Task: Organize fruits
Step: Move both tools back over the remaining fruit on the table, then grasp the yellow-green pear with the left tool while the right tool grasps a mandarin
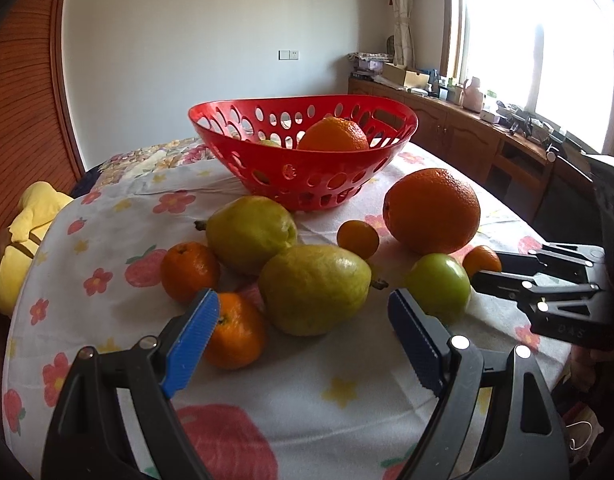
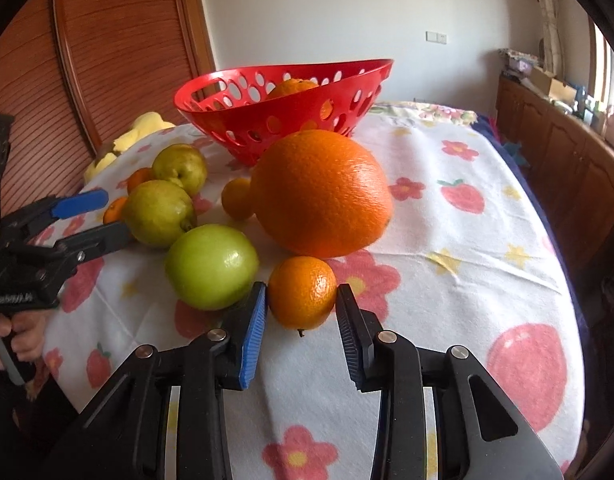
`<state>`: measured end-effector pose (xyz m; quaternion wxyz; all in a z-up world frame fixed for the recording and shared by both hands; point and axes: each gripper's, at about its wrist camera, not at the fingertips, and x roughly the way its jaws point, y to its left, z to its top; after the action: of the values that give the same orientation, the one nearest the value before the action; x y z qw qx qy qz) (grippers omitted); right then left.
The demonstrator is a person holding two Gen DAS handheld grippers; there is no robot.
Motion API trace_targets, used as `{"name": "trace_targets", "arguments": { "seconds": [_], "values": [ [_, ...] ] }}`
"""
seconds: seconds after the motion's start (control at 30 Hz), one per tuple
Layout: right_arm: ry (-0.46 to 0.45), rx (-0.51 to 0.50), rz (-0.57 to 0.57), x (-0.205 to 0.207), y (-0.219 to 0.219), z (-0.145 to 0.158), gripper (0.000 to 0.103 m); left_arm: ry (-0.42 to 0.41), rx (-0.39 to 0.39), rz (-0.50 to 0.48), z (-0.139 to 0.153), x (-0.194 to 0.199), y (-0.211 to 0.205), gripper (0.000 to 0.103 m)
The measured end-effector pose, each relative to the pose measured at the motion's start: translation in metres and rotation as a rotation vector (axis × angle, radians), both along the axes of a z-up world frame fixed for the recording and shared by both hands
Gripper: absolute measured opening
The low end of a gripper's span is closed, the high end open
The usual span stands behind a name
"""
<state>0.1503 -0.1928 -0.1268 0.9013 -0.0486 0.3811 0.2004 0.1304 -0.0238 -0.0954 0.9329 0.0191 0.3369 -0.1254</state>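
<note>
Small mandarin [image 2: 302, 293] pinched, right tool [image 2: 301, 296]

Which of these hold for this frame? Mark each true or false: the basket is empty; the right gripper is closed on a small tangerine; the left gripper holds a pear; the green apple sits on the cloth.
1. The basket is empty. False: an orange lies in it.
2. The right gripper is closed on a small tangerine. True.
3. The left gripper holds a pear. False: its jaws stand open around the near pear, not pressing it.
4. The green apple sits on the cloth. True.
</note>
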Motion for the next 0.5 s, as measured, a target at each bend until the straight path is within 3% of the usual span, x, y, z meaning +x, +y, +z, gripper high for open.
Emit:
{"name": "trace_targets", "arguments": {
  "seconds": [0.5],
  "values": [
    [-0.033, 0.008, -0.024, -0.005, -0.005, -0.008, 0.035, 0.017, 0.076, 0.02, -0.006, 0.021, -0.012, 0.087]
  ]
}}
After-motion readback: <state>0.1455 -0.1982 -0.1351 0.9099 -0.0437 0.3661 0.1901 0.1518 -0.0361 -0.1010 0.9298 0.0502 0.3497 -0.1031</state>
